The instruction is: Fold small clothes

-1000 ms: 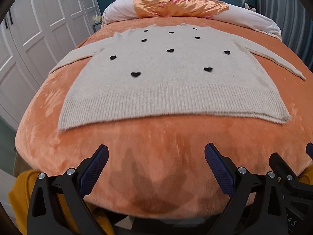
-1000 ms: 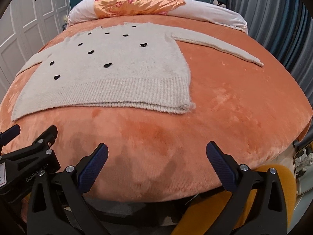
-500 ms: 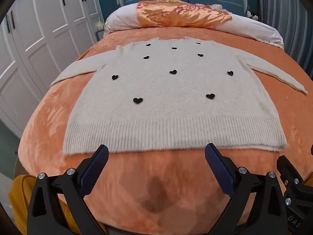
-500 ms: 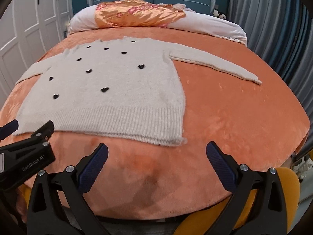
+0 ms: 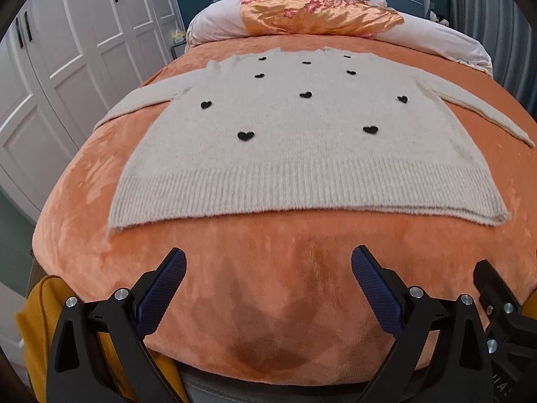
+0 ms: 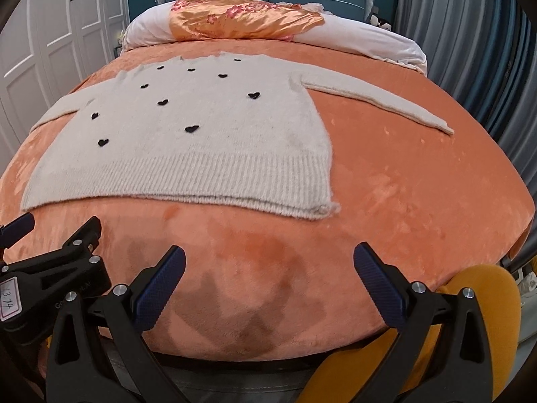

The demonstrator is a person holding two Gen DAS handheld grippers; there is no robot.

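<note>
A cream knitted sweater (image 5: 302,141) with small black hearts lies flat and face up on the orange bedspread (image 5: 268,268), both sleeves spread out; it also shows in the right wrist view (image 6: 201,141). Its ribbed hem faces me. My left gripper (image 5: 268,268) is open and empty, hovering over the bedspread just short of the hem's middle. My right gripper (image 6: 268,265) is open and empty, over the bedspread short of the hem's right corner (image 6: 322,210). The left gripper's body (image 6: 50,278) shows at the lower left of the right wrist view.
White pillows and an orange floral cover (image 5: 319,13) lie at the bed's head against a blue headboard. White wardrobe doors (image 5: 50,77) stand to the left. Grey curtains (image 6: 486,50) hang to the right. Yellow fabric (image 6: 480,302) shows below the bed's near edge.
Both grippers rose and tilted toward the sweater half a second ago, then drew back slightly; the hem now sits farther from the fingertips. The sweater has not moved. Both stay open.
</note>
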